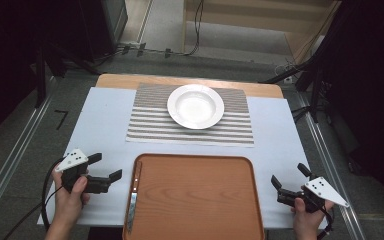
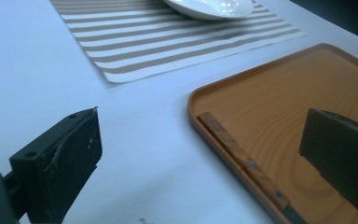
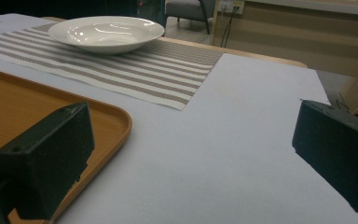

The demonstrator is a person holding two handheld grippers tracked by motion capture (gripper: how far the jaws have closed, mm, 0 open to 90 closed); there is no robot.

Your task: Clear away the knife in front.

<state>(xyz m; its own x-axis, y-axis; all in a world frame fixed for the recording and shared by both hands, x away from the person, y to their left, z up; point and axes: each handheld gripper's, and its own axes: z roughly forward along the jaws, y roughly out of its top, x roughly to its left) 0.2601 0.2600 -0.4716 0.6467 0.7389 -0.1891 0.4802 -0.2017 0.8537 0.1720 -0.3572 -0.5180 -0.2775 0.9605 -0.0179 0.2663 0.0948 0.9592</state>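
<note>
The surface [image 1: 100, 125] is covered in white, and the biggest thing on it is the wooden tray [image 1: 195, 200] at 6 o'clock. Past it, toward 12, lies a striped mat [image 1: 145, 125] with a white bowl [image 1: 195, 106] sitting on it. Smallest item is the knife [image 1: 134, 192], lying inside the tray right along its left rim, at about 9 o'clock of the tray.

The left gripper [image 1: 105, 172] sits just outside the tray's left edge, jaws spread wide with nothing between them. The right gripper [image 1: 290, 176] is out past the tray's right edge, at 3 o'clock, jaws also spread and empty, well apart from everything.

Looks to me like this is the very start: nothing is picked up yet, and the knife is the obvious target since the left gripper is pointed its way. In the left gripper view the wooden handle with its rivets is the near-to-far run along the rim, so the long axis goes 6 to 12; handle toward 12, blade toward 6, as far as I can tell.

My guess for the next move: swing the left gripper over the rim, come down across the handle, and close. Tricky bit is the handle hugging the tray wall, leaving little room for the outer jaw.
</note>
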